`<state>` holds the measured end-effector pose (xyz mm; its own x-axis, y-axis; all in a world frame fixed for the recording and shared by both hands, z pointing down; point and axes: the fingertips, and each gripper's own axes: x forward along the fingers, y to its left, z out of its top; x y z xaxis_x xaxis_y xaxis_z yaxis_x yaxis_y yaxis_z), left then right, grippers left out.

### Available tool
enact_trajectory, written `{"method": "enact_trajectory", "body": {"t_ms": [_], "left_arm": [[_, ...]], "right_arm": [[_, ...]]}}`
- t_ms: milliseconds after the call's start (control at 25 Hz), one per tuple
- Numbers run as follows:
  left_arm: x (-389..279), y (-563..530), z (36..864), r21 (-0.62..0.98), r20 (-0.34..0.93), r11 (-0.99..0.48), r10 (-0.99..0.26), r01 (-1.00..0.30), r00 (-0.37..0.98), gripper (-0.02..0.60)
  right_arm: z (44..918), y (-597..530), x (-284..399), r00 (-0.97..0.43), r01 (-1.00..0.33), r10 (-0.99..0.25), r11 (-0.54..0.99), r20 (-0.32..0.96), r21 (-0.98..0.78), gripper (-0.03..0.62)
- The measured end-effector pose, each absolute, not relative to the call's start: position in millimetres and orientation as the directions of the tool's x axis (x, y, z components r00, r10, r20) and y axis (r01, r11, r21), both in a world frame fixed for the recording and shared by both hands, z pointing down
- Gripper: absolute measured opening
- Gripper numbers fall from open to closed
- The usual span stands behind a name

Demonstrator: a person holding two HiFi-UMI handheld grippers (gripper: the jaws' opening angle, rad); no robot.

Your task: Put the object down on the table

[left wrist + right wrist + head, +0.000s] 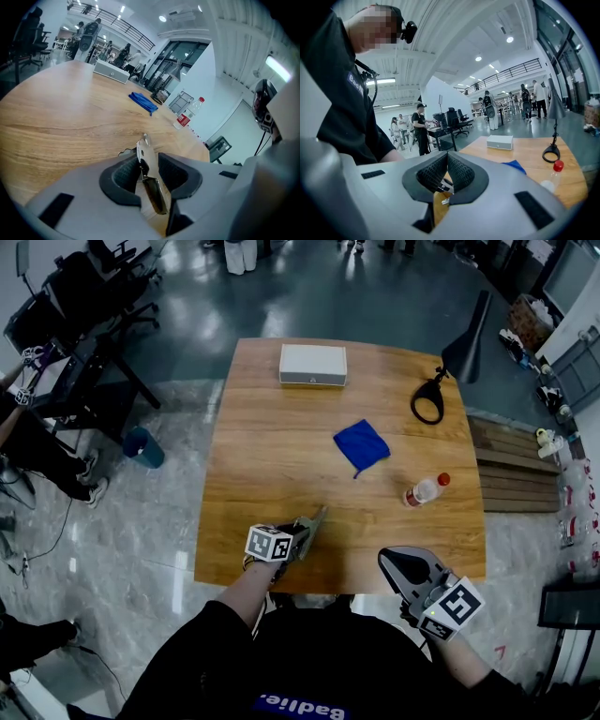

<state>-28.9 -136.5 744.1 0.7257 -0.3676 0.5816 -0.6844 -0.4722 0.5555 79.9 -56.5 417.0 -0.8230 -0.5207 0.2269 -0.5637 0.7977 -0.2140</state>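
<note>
A thin flat metal tool with a brownish handle is pinched between the pads of the left gripper, which are pressed against its two sides. The tool is held on edge, and its bright end, with a small hole in it, sticks out past the jaws. In the head view the left gripper is seen at the near edge of the wooden table, and the tool is pointed away from the person and out over the wood, tilted to the right. Whether its tip touches the tabletop cannot be told. The right gripper is held further right, just off the near edge of the table; in its own view the right gripper is shown with its ribbed pads pressed together at the tips and nothing is gripped between them. A white box is set at the far side of the table, and a folded blue cloth is laid near the middle. A clear bottle with a red cap is laid on its side to the right of the cloth, well apart from both grippers. A black loop is placed near the far right corner.
</note>
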Motion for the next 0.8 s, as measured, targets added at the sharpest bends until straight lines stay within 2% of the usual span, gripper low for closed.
{"method": "enact_trajectory", "body": {"t_ms": [40,80,120,800], "left_arm": [[-29.6,-135.2,747.5,0.535,0.601,-0.482,-0.359,-0.694,0.714,0.111],[-30.4,-133.4,751.3,0.515,0.623,-0.492,-0.348,-0.702,0.701,0.181],[-31.3,-131.6,754.8,0.497,0.640,-0.501,-0.340,-0.709,0.689,0.220],[-52.8,-133.2,718.6,0.415,0.636,-0.549,-0.395,-0.725,0.663,0.221]], "right_arm": [[419.3,-56.1,81.0,-0.820,-0.567,-0.521,0.796,0.239,-0.211,0.006],[422.9,-55.5,82.9,-0.814,-0.573,-0.522,0.793,0.256,-0.206,0.006],[425.5,-55.0,84.1,-0.810,-0.576,-0.522,0.792,0.267,-0.203,0.006],[419.0,-55.1,83.6,-0.827,-0.556,-0.511,0.806,0.236,-0.204,0.006]]}}
